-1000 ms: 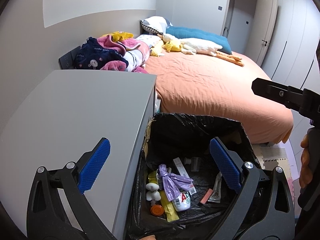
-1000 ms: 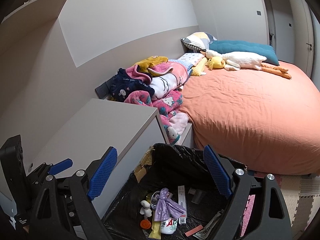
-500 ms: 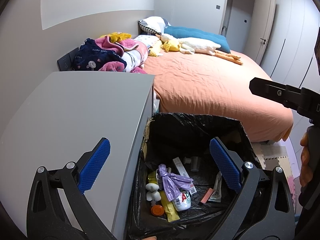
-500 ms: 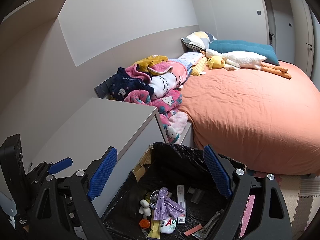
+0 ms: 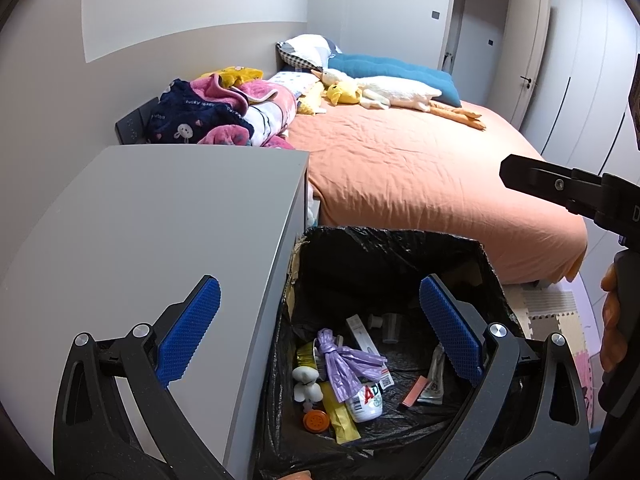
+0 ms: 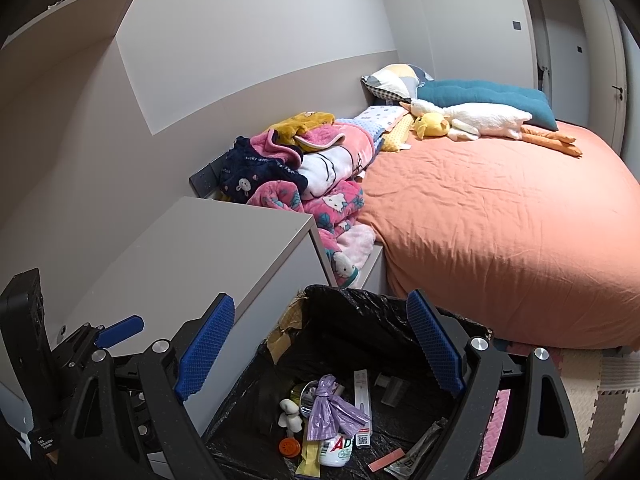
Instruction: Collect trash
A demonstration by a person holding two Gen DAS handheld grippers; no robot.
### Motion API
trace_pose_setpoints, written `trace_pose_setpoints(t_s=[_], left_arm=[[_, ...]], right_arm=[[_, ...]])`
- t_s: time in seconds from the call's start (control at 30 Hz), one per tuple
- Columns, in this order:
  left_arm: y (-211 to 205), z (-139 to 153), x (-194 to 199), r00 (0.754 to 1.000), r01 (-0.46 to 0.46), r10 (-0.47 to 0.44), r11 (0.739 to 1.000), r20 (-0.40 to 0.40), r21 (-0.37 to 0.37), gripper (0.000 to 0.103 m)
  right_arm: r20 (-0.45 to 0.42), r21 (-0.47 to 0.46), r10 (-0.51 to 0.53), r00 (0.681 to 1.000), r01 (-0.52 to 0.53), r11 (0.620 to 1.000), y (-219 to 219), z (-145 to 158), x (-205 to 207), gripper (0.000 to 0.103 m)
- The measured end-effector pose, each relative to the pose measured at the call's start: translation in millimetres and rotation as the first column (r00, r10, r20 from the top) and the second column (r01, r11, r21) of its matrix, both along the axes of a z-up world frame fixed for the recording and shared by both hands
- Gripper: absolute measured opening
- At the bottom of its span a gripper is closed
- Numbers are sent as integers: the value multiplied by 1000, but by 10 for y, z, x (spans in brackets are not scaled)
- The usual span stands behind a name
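Left gripper (image 5: pixel 320 328): jaws spread wide, nothing between the pads. Right gripper (image 6: pixel 320 344): likewise wide and empty. Both hang above the bin (image 5: pixel 400 240), which sits below and ahead of the fingers, lined with a black bag. Trash lies on the bin floor beneath the grippers: a purple bag (image 5: pixel 344 364) resting on a white bottle (image 5: pixel 366 400), an orange cap (image 5: pixel 316 421), a yellow wrapper (image 5: pixel 340 416). A grey cabinet (image 5: pixel 160 240) stands against the bin, left of both grippers. A bed (image 5: pixel 420 176) lies beyond.
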State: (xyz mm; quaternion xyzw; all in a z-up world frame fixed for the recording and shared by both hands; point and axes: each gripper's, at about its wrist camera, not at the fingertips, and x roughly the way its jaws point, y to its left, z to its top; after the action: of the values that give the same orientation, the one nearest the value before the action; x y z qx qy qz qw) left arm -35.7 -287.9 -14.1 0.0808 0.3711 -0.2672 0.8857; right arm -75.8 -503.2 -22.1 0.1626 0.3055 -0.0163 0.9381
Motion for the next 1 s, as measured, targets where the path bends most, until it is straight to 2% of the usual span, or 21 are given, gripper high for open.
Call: trace_pose_setpoints(t_s=[1.0], left_arm=[[-67, 13, -80, 999, 50, -50, 999, 7, -5, 97]], right_arm=[[2, -2, -1, 1000, 1, 1000, -22, -4, -19, 88]])
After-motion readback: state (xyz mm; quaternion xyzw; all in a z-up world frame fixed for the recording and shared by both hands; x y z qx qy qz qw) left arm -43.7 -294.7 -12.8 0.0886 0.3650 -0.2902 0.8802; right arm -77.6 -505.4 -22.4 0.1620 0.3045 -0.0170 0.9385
